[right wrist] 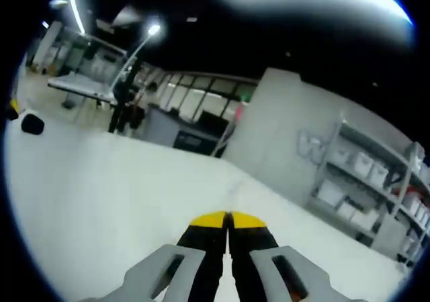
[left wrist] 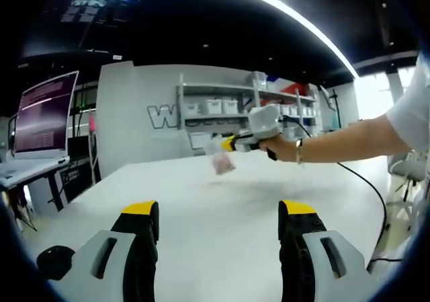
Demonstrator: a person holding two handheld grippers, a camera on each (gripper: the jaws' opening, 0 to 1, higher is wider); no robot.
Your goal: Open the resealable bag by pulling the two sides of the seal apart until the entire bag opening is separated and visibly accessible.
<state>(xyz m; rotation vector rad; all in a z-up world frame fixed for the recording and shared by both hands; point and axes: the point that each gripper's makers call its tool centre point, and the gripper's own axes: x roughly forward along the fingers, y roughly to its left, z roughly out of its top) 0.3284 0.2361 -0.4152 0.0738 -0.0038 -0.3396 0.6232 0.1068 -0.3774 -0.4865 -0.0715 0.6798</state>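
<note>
Resealable bag — blurred, hanging above the white table from the right tool, whose jaws are pinched together on it. Left tool — jaws spread wide, holding nothing, low over the table.

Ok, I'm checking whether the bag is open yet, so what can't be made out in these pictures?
- Left gripper view: the bag hanging at the right gripper is small and motion-blurred, so whether its seal is open or shut cannot be told.
- Right gripper view: the jaws are closed together, and whatever they pinch is hidden between them.
- Left gripper view: the monitor text is too small to read.
</note>
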